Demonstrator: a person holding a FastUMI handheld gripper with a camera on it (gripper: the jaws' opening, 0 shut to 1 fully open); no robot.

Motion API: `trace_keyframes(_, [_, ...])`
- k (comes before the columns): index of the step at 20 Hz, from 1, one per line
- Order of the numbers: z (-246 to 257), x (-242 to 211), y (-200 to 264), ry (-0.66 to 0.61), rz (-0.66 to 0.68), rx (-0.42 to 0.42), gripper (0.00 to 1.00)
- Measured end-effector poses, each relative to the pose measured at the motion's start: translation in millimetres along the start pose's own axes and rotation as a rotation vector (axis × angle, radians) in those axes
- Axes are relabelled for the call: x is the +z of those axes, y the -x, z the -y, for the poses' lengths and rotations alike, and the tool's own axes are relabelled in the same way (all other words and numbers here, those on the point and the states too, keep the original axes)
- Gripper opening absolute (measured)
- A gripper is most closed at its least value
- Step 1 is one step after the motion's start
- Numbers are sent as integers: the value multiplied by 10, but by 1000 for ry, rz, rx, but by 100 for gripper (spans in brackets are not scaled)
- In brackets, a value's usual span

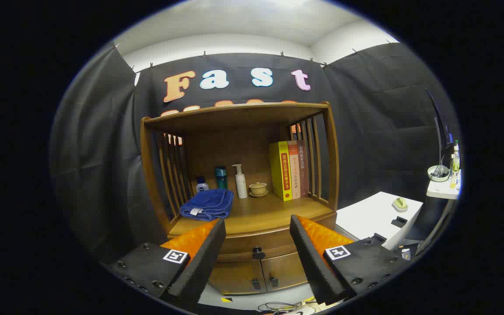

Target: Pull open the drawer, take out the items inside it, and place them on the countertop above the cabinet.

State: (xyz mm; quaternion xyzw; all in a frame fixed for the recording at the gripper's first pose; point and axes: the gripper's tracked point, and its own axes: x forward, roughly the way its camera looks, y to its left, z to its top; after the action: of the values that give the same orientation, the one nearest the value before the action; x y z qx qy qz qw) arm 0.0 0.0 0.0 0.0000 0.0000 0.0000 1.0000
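Observation:
A wooden cabinet stands ahead with an open shelf on top. Its countertop carries a folded blue towel, small bottles, a white pump bottle, a small cup and three upright books. Under the countertop runs the drawer front, closed, with a dark knob at its middle. My gripper is open, some way in front of the cabinet, with the knob showing in the gap between the fingers. Nothing is held.
Below the drawer are two small cabinet doors with dark handles. A white table with a small green object stands to the right, and a shelf with a bowl and bottles beyond it. Cables lie on the floor by the cabinet's foot.

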Motion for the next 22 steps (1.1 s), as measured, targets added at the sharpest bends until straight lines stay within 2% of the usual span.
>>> trace_keyframes(22, [-60,28,-1,15,19,12,99])
